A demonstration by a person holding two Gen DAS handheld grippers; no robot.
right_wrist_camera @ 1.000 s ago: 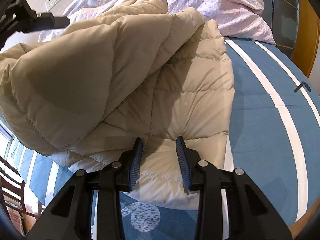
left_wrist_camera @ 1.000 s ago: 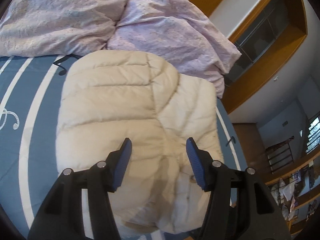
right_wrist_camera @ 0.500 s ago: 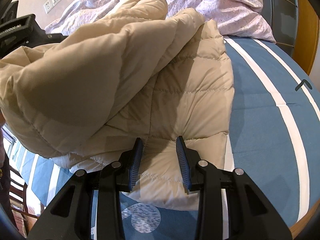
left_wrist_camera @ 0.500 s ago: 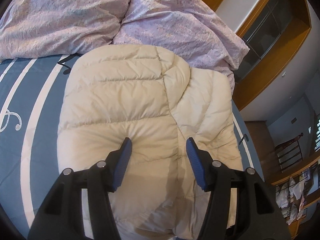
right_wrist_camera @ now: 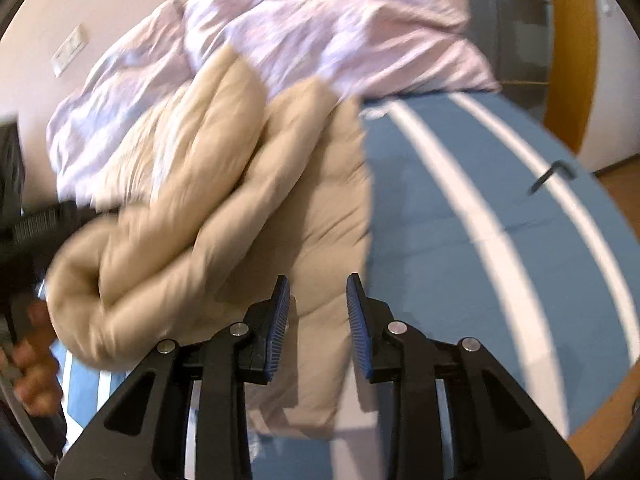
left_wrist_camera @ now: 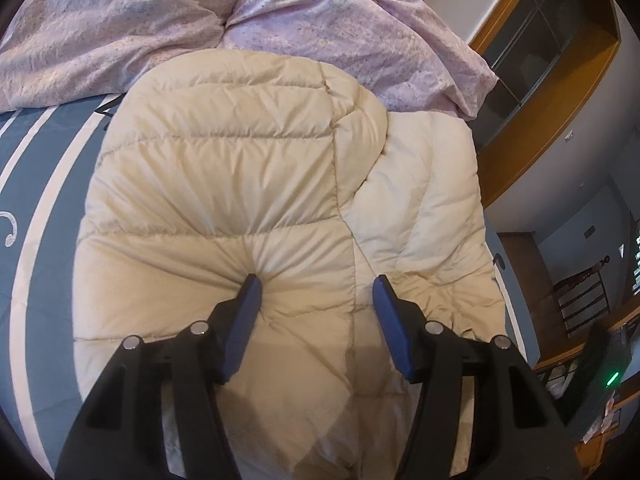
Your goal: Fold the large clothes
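Both tongs spread over beige puffer jacket (left_wrist_camera: 248,184).
Left gripper (left_wrist_camera: 316,292) wide apart, one tip pressing quilting; right gripper (right_wrist_camera: 316,294) narrower, holding nothing.

The beige quilted jacket (left_wrist_camera: 248,184), previously raised as a thick fold in the right wrist view, now lies lower and more bunched on the blue striped bed cover (right_wrist_camera: 460,240). The left gripper (left_wrist_camera: 316,292) has come down onto the jacket; its left fingertip (left_wrist_camera: 252,284) now dents the padding, with creases radiating from it. The right gripper (right_wrist_camera: 318,296) has pulled back, and its view is motion-blurred.
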